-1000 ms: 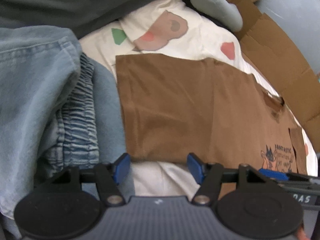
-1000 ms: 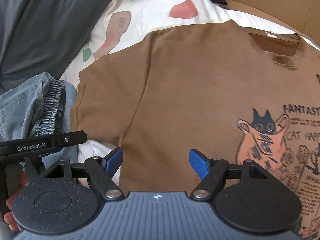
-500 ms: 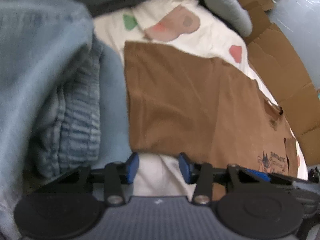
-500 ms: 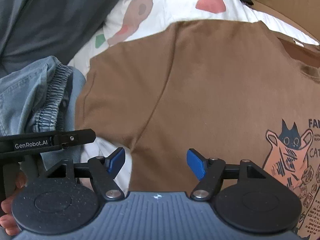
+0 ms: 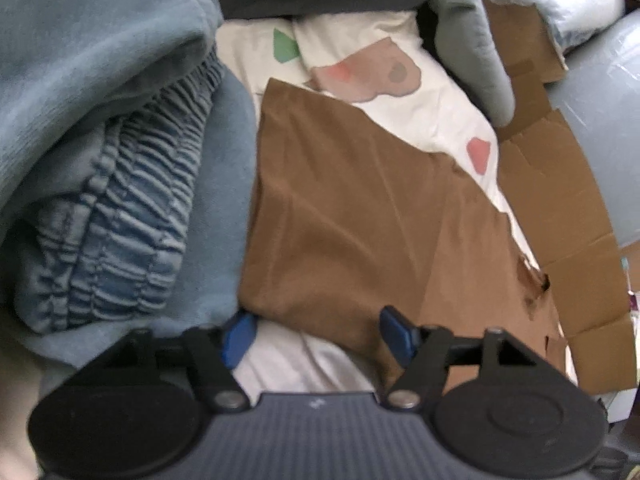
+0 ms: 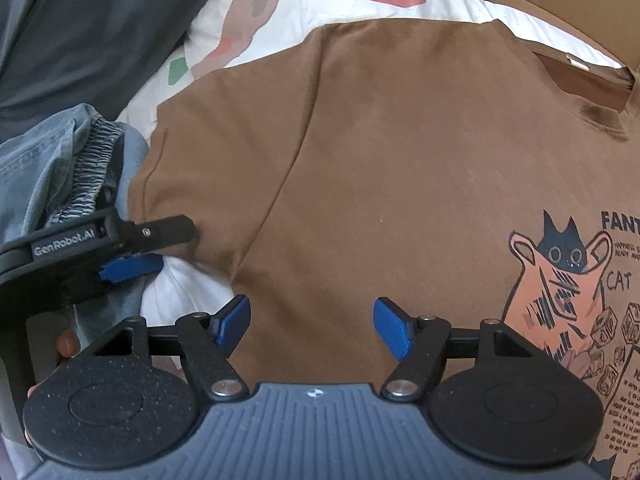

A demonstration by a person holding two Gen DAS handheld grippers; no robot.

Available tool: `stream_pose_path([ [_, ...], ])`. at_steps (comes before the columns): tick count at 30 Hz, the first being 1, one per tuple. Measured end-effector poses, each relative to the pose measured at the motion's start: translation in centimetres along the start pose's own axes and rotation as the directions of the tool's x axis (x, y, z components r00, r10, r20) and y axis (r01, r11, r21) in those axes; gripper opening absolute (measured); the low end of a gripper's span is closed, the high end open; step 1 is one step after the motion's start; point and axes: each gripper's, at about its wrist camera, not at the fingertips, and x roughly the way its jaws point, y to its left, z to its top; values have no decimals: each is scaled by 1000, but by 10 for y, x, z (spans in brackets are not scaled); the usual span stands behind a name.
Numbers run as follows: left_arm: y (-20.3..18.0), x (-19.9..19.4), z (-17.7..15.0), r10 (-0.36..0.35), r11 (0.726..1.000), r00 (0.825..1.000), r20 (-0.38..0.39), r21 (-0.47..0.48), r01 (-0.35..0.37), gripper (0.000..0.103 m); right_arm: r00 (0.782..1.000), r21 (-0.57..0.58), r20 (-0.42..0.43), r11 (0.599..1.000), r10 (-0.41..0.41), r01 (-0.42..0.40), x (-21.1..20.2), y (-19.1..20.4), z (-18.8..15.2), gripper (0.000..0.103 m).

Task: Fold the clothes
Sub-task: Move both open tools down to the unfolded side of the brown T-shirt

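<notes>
Both cameras ride on the hand-held tools and look steeply down, close over the bed. The left wrist view looks along the left claw (image 5: 316,334) at the brown T-shirt (image 5: 360,216)'s sleeve end and the denim pile (image 5: 108,184). The right wrist view, just beside it, shares that sleeve, the denim and the left claw (image 6: 160,246).

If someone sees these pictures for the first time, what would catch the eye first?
First, the brown T-shirt spread flat on the white patterned sheet, with a cat print at the right of the right wrist view. Next, the bunched denim heaped at the shirt's left edge. Both open grippers hover low: the left gripper at the sleeve, the right gripper over the shirt body.
</notes>
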Motion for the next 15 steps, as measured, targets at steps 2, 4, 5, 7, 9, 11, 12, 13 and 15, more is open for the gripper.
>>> stream_pose_path([
  [2, 6, -6, 1, -35, 999, 999, 13, -40, 35, 68, 1000, 8, -2, 1000, -2, 2, 0, 0, -1, 74],
  [4, 9, -11, 4, -52, 997, 998, 29, -54, 54, 66, 1000, 10, -1, 1000, -3, 3, 0, 1, -2, 74],
  [5, 11, -14, 5, -59, 996, 998, 37, -58, 61, 66, 1000, 8, 0, 1000, -4, 4, 0, 2, -2, 74],
  [7, 6, -17, 8, -55, 998, 997, 52, -26, 56, 65, 1000, 0, 1, 1000, -7, 7, 0, 4, -1, 74],
  [9, 1, -21, 11, -50, 999, 996, 68, 2, 50, 64, 1000, -3, 2, 1000, -8, 8, 0, 5, 1, 74],
  [11, -1, -25, 14, -59, 998, 995, 79, 13, 58, 60, 1000, -5, 1, 1000, -8, 8, 1, 6, 3, 74],
  [12, -2, -27, 15, -64, 998, 994, 84, 18, 62, 57, 1000, -6, 0, 1000, -9, 9, 2, 7, 4, 74],
  [13, -3, -29, 16, -68, 998, 994, 89, 23, 66, 56, 1000, -9, 0, 1000, -9, 9, 2, 8, 5, 74],
  [15, -5, -31, 17, -74, 997, 993, 94, 36, 71, 49, 1000, -15, -1, 1000, -12, 12, 3, 9, 6, 74],
])
